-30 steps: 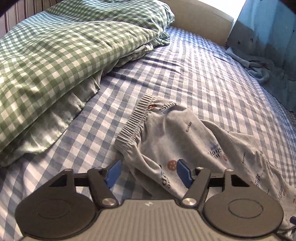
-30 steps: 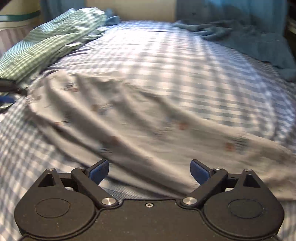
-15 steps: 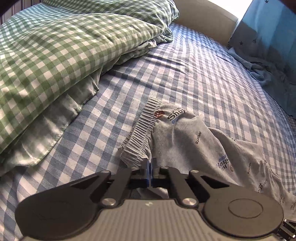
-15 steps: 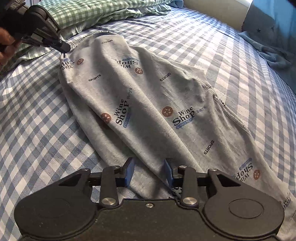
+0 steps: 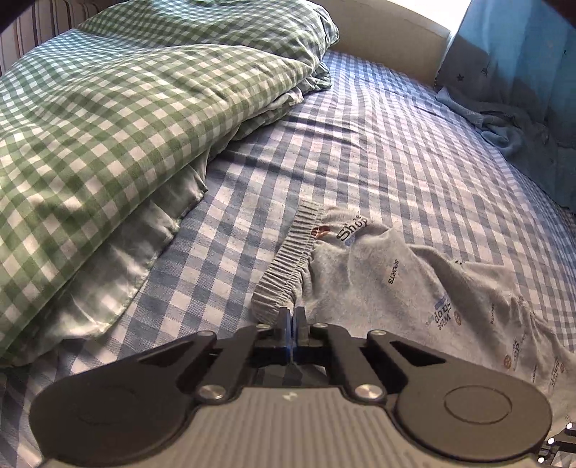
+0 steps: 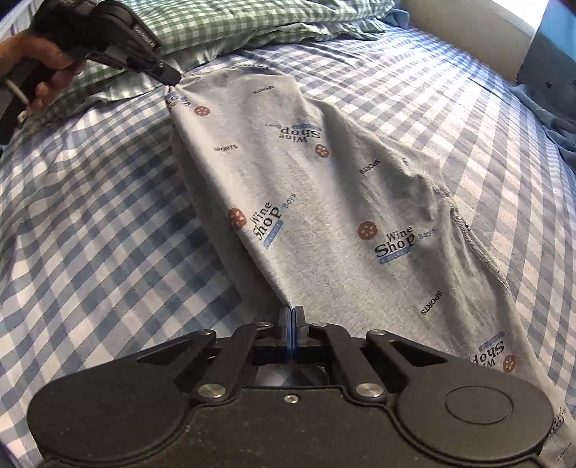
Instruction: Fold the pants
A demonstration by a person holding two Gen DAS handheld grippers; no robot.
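Note:
Grey printed pants [image 6: 324,201] lie on the blue checked bed sheet [image 6: 90,216]. In the left wrist view the ribbed waistband [image 5: 288,266] runs away from my left gripper [image 5: 291,316], which is shut on the waistband's near corner. My right gripper [image 6: 291,313] is shut on the edge of a pant leg, lifting it into a taut ridge. In the right wrist view the left gripper [image 6: 172,77] shows at the far end, held by a hand, pinching the waist corner. The pants [image 5: 414,288] stretch between both grippers.
A green checked pillow and duvet [image 5: 126,108] are piled at the left of the bed. Blue cloth [image 5: 504,126] lies bunched at the far right by a blue curtain. A beige bed frame [image 5: 388,32] borders the far edge.
Both grippers went from open to shut on the pants. The right one closed on the leg edge and raised it; the cloth now stretches tighter between the two.

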